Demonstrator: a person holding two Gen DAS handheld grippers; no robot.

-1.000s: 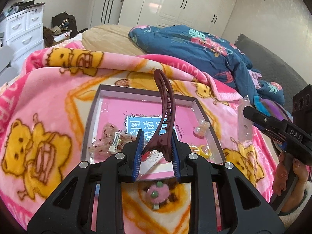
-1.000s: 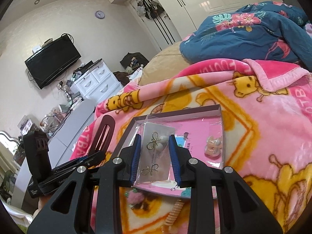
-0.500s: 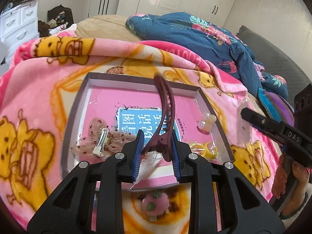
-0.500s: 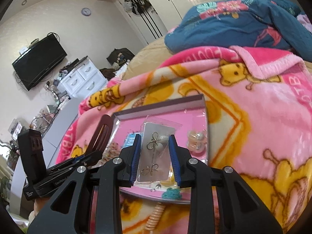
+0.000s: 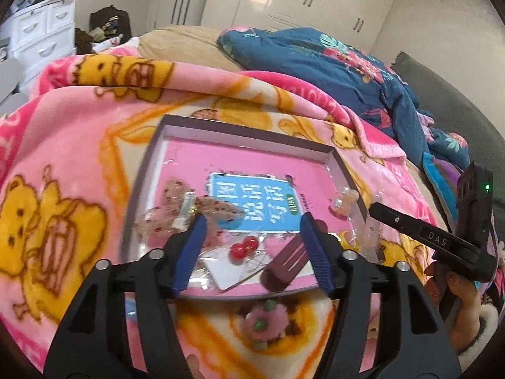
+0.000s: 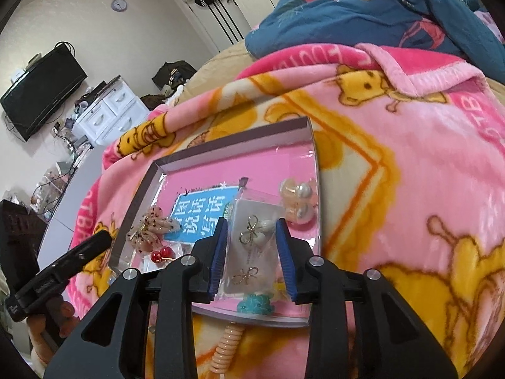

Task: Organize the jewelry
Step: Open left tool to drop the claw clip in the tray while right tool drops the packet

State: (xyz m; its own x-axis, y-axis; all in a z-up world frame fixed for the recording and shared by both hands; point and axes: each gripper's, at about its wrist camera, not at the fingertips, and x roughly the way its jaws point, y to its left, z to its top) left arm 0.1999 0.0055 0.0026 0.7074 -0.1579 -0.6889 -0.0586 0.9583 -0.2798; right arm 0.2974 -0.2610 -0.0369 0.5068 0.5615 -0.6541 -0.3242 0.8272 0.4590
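Note:
A shallow pink-lined tray (image 5: pixel 246 132) (image 6: pixel 233 145) lies on a pink bear blanket. My left gripper (image 5: pixel 252 221) hovers over its near edge, jaws opening, with nothing between them. A maroon claw clip (image 5: pixel 284 268) lies flat in the tray by the right finger. My right gripper (image 6: pixel 251 222) is low over the tray's near right part. It grips a clear bag of bow earrings (image 6: pixel 252 246), though its jaws are opening. A sequin bow clip (image 5: pixel 176 211), red cherry earrings (image 5: pixel 243 246) and a pearl clip (image 6: pixel 298 202) also lie in the tray.
A pink pom-pom hair tie (image 5: pixel 263 322) and a peach coil tie (image 6: pixel 225 347) lie on the blanket just in front of the tray. A teal piece (image 6: pixel 255 304) sits at the tray's near edge. A blue floral quilt (image 5: pixel 315 63) is heaped behind.
The left jaws have spread wide, and the maroon claw clip that stood upright between them now lies flat in the tray. The right gripper has sunk closer to the tray with the earring bag.

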